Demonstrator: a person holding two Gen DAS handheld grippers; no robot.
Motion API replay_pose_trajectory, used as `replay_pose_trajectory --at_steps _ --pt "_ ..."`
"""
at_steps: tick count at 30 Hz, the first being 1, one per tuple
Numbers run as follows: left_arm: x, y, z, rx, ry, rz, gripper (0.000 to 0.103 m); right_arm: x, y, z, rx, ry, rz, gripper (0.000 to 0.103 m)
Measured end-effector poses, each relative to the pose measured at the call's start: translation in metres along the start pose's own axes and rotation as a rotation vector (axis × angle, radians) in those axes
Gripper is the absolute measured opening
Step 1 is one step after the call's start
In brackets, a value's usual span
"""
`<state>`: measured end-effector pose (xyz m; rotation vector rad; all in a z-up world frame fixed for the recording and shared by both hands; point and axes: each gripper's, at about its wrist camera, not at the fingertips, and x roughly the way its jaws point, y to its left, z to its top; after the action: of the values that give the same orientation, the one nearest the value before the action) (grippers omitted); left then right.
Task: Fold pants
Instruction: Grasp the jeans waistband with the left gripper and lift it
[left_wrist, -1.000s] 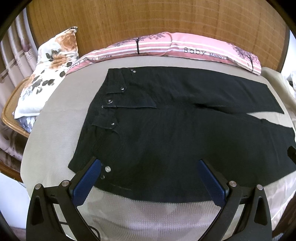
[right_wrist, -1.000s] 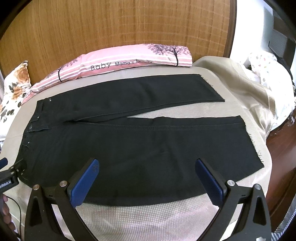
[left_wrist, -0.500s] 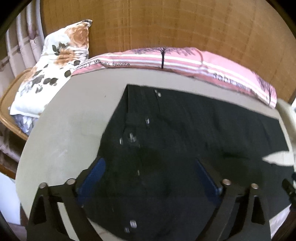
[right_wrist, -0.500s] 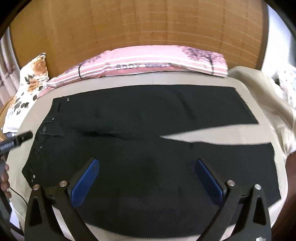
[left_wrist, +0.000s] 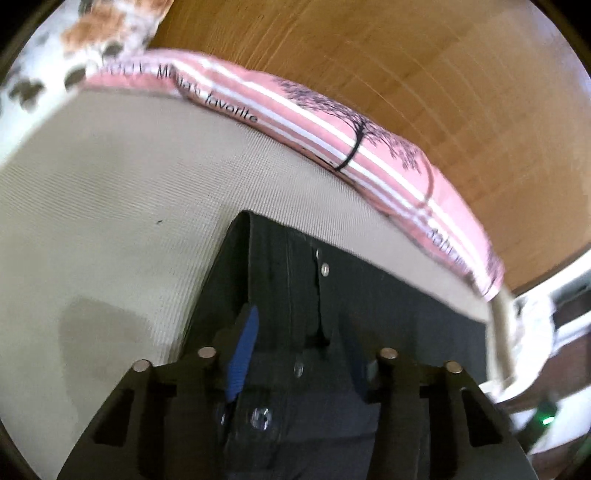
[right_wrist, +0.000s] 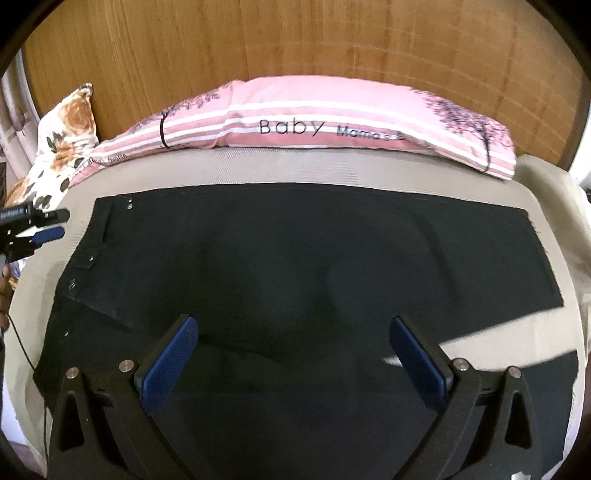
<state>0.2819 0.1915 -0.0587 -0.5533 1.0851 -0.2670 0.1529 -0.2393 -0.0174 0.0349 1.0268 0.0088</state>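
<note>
Left gripper (left_wrist: 295, 343) low over waistband of black pants (right_wrist: 295, 266), jaws apart, not clamped. Right gripper (right_wrist: 293, 354) hovers over legs, jaws wide apart. Pants flat on beige woven mattress (right_wrist: 332, 166) — matte cloth, metal snaps (left_wrist: 261, 418) near left edge. Pink striped pillow (right_wrist: 314, 118) along far edge.
</note>
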Motion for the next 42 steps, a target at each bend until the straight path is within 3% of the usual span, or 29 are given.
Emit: replay_pose_trajectory --at_steps 3,11,15,22,27,32,33,34,39,42 --pt "0.016 0.015 0.017 -0.058 0.028 -0.067 0.042 0.020 0.007 0.010 -0.010 0.022 0.005 0.102" --pt "0.048 0.039 0.037 -0.118 0.070 -0.071 0.041 0.053 0.021 0.024 -0.026 0.054 0.021 0.102" --pt "0.059 0.037 0.041 -0.110 0.099 -0.119 0.028 0.063 0.026 0.031 -0.041 0.059 0.028 0.102" --pt "0.070 0.032 0.048 -0.082 0.132 -0.147 0.025 0.076 0.029 0.046 -0.079 0.044 0.074 0.102" --pt "0.079 0.027 0.057 -0.032 0.114 -0.143 0.025 0.086 0.030 0.064 -0.137 0.035 0.159 0.102" --pt "0.089 0.026 0.060 -0.073 0.080 -0.137 0.024 0.102 0.022 0.086 -0.164 0.044 0.249 0.103" --pt "0.087 0.026 0.057 -0.069 0.061 -0.125 0.014 0.107 0.019 0.091 -0.171 0.052 0.265 0.103" --pt "0.084 0.026 0.055 -0.059 0.049 -0.123 0.011 0.109 0.017 0.094 -0.180 0.061 0.275 0.103" --pt "0.045 0.009 0.045 -0.023 -0.062 -0.226 0.008 0.130 0.000 0.122 -0.309 0.121 0.309 0.103" --pt "0.021 -0.009 0.034 0.032 -0.115 -0.271 0.008 0.147 -0.015 0.137 -0.368 0.196 0.376 0.102"
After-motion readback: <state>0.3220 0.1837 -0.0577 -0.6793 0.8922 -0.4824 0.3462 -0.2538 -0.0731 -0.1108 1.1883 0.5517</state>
